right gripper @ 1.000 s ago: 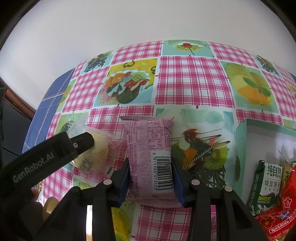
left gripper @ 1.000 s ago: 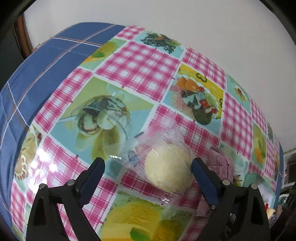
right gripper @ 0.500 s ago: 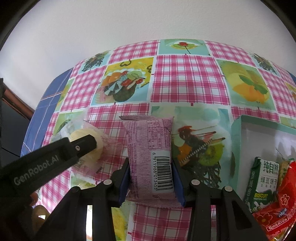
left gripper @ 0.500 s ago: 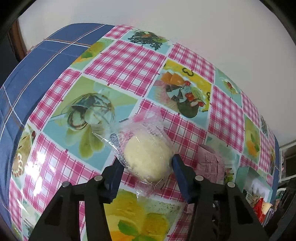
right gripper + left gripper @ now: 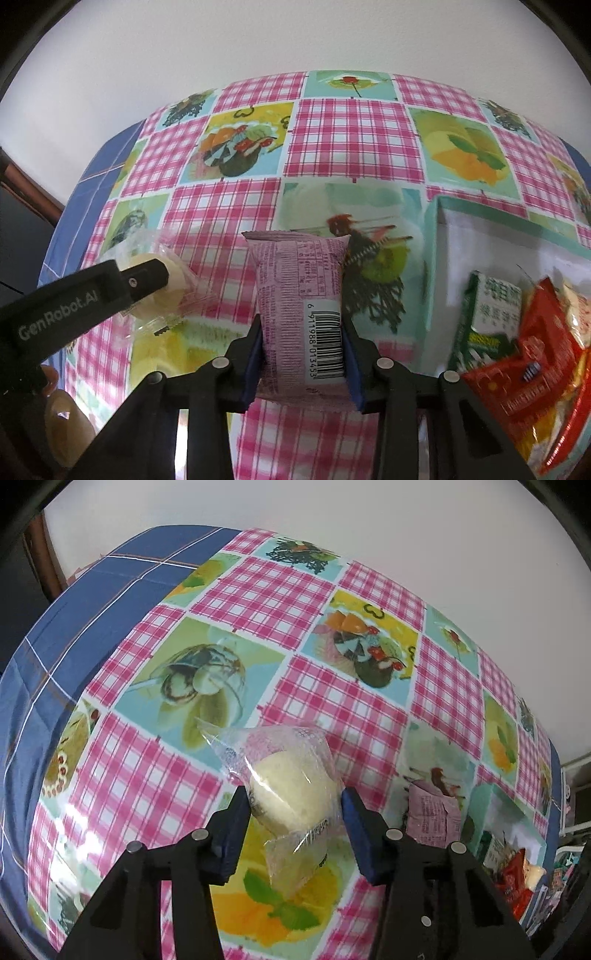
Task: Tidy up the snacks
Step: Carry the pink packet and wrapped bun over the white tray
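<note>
Leftmost, on a table covered by a pink checked cloth (image 5: 332, 716) printed with fruit pictures, the left gripper (image 5: 293, 814) pinches a pale round bun (image 5: 291, 794) sealed in clear wrap; its jaws are closing, and the blue pads press the bun's sides. The risk here is crushing: the bun looks soft, and a tighter squeeze could flatten it, while the slick film could let it slide out downward, since the loose tail of the wrap hangs below the pads. Further right, the right gripper (image 5: 304, 354) is closing on a pink packet (image 5: 300, 295), held upright near its barcode end, with the pads pressed against both long edges. Only the lower part is gripped, so the tall upper end could tip or swing, and a puffed packet may slip if the hold is uneven. At the far right sits a box (image 5: 432, 258) with pale green walls, already holding a green biscuit pack (image 5: 487, 314) and a red pack (image 5: 524, 369). It looks like the place for both snacks, and the crowded near end could leave a newcomer perched on the others or catching the wall. The right side of the box runs out of view, so its free room cannot be judged. Print on the packs there is blurred. Whether either snack still touches the cloth cannot be told.
</note>
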A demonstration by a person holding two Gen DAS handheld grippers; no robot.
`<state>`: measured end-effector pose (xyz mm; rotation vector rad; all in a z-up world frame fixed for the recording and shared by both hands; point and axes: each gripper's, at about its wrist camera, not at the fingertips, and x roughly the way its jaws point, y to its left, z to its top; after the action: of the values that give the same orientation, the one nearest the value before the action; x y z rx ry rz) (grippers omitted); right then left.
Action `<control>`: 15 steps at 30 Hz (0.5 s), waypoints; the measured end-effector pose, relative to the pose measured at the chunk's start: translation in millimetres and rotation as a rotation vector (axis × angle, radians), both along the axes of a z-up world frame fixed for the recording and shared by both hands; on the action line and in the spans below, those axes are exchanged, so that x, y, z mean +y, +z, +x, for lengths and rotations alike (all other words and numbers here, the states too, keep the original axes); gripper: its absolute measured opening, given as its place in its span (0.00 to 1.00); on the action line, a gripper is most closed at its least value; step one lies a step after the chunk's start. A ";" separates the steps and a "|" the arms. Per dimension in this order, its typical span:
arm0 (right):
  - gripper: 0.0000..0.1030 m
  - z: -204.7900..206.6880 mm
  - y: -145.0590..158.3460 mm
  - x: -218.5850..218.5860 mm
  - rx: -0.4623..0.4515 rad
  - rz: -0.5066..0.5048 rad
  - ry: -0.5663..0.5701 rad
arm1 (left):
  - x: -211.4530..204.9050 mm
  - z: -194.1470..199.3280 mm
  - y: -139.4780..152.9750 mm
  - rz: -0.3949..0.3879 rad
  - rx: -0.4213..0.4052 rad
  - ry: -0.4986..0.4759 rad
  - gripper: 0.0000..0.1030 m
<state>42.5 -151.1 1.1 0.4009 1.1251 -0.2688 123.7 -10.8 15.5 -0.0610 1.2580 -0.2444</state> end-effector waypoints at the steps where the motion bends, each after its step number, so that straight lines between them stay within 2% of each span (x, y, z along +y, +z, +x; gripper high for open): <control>1: 0.39 -3.3 2.2 -0.2 -0.002 0.001 -0.001 | -0.5 -3.7 2.1 0.003 -0.003 -0.003 0.50; 15: 0.39 -63.4 47.0 -10.9 -0.044 -0.033 -0.033 | -15.6 -56.1 39.2 0.008 -0.073 -0.065 0.47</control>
<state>-20.9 -162.0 48.1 0.3947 1.0701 -0.3052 67.7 -26.4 54.7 -0.0039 1.1892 -0.2949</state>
